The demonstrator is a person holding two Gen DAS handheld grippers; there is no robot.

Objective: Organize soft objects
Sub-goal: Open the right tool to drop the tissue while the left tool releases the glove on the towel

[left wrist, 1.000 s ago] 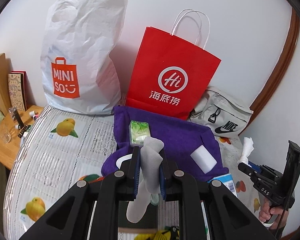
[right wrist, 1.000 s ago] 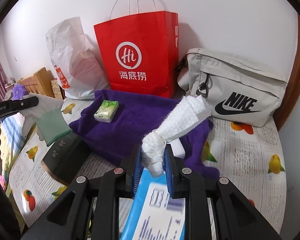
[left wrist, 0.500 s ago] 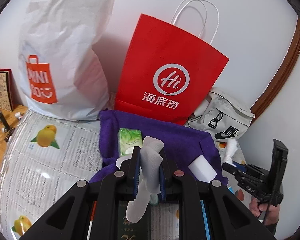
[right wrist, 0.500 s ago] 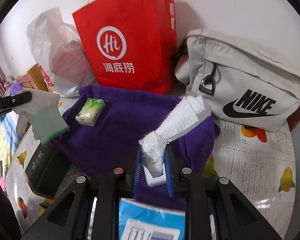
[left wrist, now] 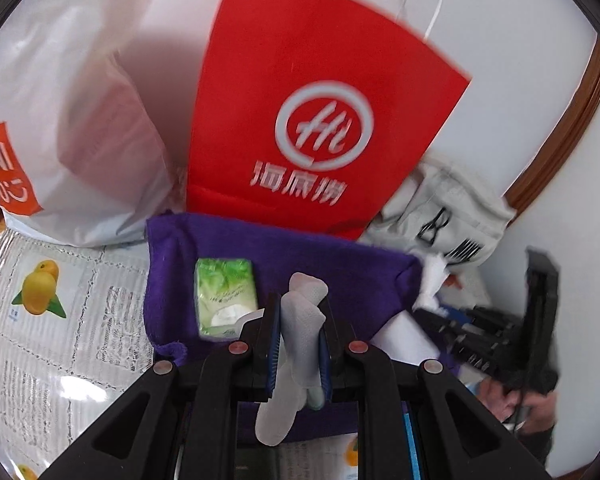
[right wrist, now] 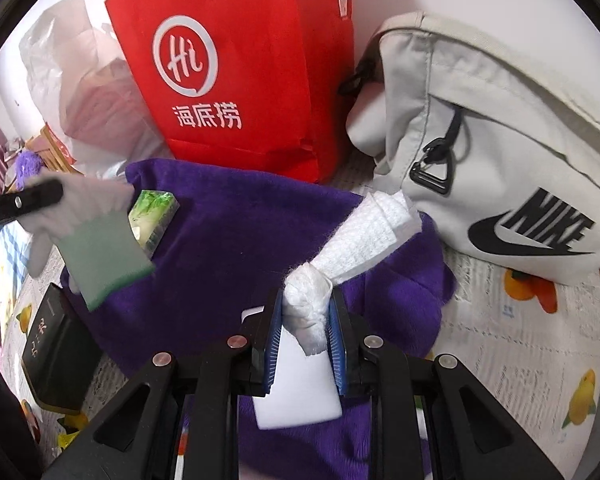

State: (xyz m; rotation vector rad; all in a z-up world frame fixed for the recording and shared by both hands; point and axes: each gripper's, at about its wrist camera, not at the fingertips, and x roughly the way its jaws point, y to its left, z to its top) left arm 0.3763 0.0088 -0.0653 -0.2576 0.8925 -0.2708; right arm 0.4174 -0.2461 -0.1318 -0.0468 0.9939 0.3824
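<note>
The left gripper (left wrist: pixel 298 354) is angled downward over a purple towel (left wrist: pixel 268 264), its fingers nearly closed and clamped on a grey glove (left wrist: pixel 300 332) with a green cuff. The right gripper (right wrist: pixel 304 346) is likewise tilted down, its fingers pinched on a knotted white cloth (right wrist: pixel 352 244) above a white sponge block (right wrist: pixel 296 392). A green tissue pack (left wrist: pixel 225 298) lies on the towel. Behind stand a red paper bag (left wrist: pixel 316 112), a white plastic bag (left wrist: pixel 72 120) and a grey Nike bag (right wrist: pixel 500 160).
</note>
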